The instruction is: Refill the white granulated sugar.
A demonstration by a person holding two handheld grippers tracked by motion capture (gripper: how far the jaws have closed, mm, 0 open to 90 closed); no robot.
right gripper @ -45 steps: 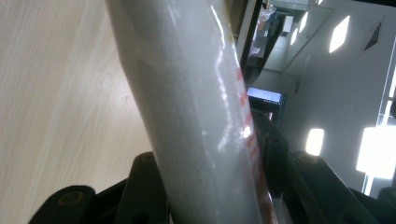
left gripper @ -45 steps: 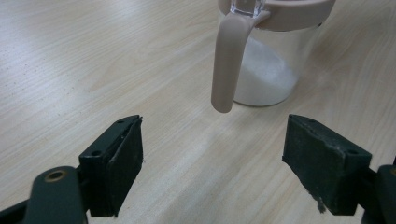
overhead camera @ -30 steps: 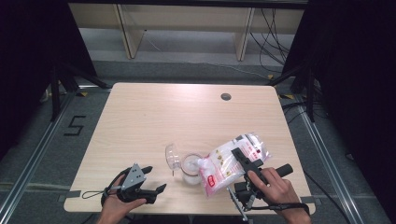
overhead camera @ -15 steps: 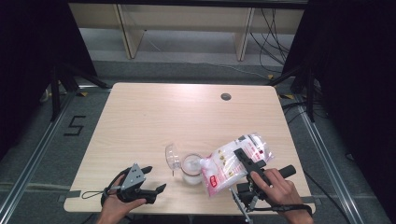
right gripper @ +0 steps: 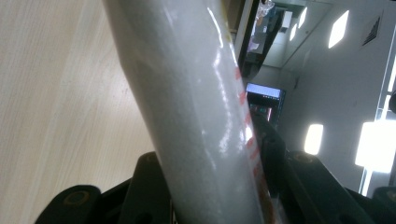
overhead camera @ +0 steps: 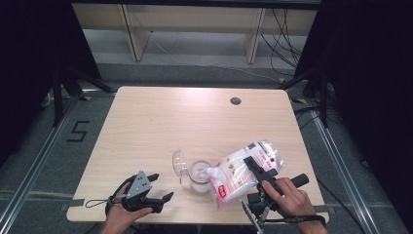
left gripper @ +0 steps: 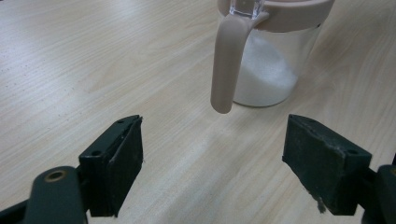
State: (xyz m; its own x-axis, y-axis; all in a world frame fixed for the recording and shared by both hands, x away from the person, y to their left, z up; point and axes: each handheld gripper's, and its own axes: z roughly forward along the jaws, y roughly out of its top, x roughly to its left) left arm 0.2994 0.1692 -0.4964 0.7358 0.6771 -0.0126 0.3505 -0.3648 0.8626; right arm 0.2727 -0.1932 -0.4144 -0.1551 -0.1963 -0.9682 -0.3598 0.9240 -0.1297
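Bag: clear plastic bag (overhead camera: 243, 171) of white granules with red print, lower right of centre in the high view, tilted so its narrow corner points left and down to the jar mouth; in the right gripper view it rises as a pale glossy column (right gripper: 196, 116) from the bottom edge to the top.
Jar: clear jar (overhead camera: 199, 176) standing upright on the table, lower middle of the high view, just left of the bag; white granules fill its lower part. In the left gripper view the jar (left gripper: 271, 65) sits at upper right, with a beige rim.
Lid: clear hinged lid (overhead camera: 180, 163) flipped open, standing at the jar's left side.
Handle: beige handle (left gripper: 225, 65) hangs from the rim down the jar's front in the left gripper view, its tip above the table.
Right gripper: right gripper (overhead camera: 260, 170), lower right of the high view, jaws clamped on the bag's middle, one on each face; a hand grips the body behind it.
Left gripper: left gripper (overhead camera: 156, 187), lower left of the high view, resting at the table's near edge, jaws spread wide with nothing between them; well apart from the jar.
Table: light wood table (overhead camera: 160, 122), a dark round hole (overhead camera: 235, 101) at upper right of its top.
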